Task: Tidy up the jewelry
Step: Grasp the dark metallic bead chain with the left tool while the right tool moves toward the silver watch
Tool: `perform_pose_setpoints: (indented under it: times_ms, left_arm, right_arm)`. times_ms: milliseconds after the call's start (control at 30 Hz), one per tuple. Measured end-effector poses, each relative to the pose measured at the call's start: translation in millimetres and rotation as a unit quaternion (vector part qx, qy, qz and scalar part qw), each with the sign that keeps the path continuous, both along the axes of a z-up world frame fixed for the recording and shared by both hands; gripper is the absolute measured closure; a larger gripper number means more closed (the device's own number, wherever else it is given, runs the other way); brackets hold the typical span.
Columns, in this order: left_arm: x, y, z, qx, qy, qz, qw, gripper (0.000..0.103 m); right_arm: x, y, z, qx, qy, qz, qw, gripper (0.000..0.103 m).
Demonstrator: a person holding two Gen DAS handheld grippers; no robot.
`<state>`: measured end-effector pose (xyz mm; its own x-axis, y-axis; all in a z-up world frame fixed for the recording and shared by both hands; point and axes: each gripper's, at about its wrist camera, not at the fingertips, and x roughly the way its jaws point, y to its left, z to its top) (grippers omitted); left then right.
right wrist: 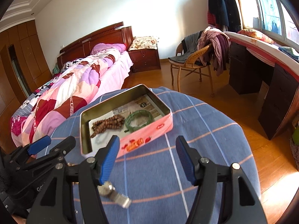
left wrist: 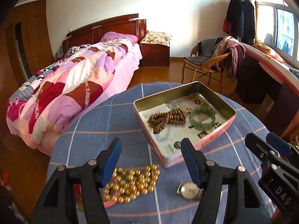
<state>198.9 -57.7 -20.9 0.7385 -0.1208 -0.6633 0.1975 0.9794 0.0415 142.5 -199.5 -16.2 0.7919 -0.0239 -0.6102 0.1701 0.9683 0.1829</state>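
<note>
On the table w/ the blue checked cloth, the gold bead necklace [left wrist: 130,184] lies just below the left tool [left wrist: 150,161], jaws apart & empty, wristwatch [left wrist: 189,190] nearer the right tool [right wrist: 146,157], also apart, tin [left wrist: 220,130] beyond both.

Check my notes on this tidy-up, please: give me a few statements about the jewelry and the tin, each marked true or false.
1. The brown beads lie inside the tin. True.
2. The green bangle lies on the cloth outside the tin. False: it is in the tin, beside the brown beads.
3. The gold beads are on the cloth, outside the tin. True.
4. The left hand-held gripper is clamped on the watch. False: it is open and holds nothing; the watch lies on the cloth.
5. The tin has its lid on. False: it is open.
</note>
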Motion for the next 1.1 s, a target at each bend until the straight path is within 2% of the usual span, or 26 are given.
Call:
perform_pose_setpoints:
  times_ms: [467, 1100]
  left_arm:
    - [-54.2, 13.0, 0.8, 0.019, -0.02, 0.01, 0.9996, 0.037]
    - [-102.7, 27.5, 7.5, 0.015, -0.04, 0.011, 0.999, 0.037]
  right_arm:
    - [-41.8, 17.4, -2.0, -0.007, -0.002, 0.018, 1.0, 0.037]
    - [-86.0, 34.9, 2.3, -0.014, -0.017, 0.033, 0.999, 0.037]
